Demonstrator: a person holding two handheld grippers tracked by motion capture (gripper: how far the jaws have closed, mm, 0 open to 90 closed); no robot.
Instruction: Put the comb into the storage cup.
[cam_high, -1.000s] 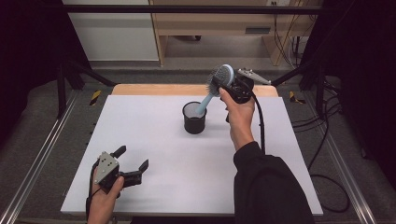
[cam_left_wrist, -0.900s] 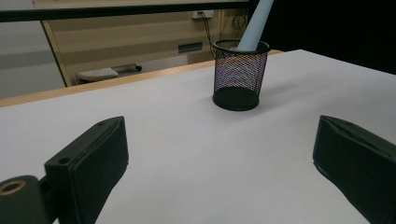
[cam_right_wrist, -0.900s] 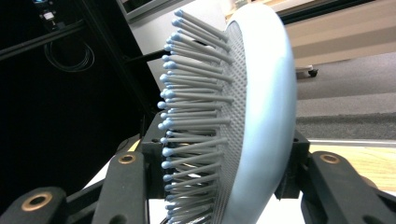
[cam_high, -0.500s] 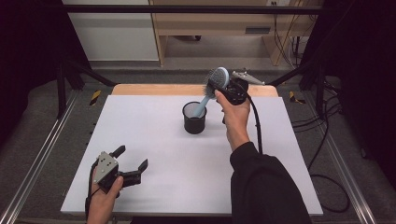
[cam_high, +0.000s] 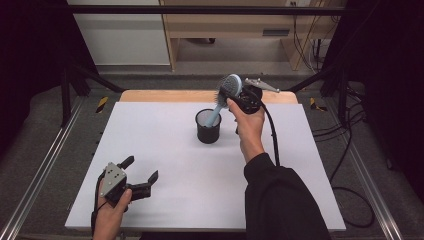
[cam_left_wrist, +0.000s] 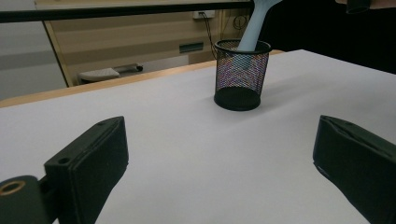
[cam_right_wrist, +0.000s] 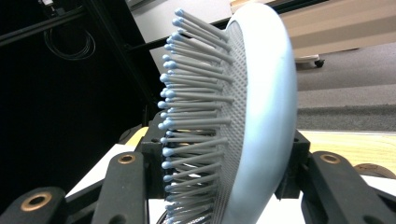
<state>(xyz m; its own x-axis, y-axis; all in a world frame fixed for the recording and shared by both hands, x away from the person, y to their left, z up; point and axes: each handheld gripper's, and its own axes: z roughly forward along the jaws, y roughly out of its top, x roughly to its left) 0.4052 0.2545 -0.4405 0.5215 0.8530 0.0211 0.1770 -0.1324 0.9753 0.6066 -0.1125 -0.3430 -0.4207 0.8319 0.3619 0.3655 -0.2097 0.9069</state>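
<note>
White table (cam_high: 165, 150), wooden far edge (cam_high: 170, 96); grey floor (cam_high: 45, 125) around.

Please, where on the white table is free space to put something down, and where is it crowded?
The table lies bare between the open left gripper at the near left corner and the mesh cup, and along its left edge. It is crowded around the cup, where the right gripper holds the hairbrush, handle in the cup.

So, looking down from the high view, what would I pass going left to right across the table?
Left gripper, open near the table's front left → black mesh cup → blue hairbrush, handle down in the cup → right gripper, shut on the hairbrush's head.
</note>
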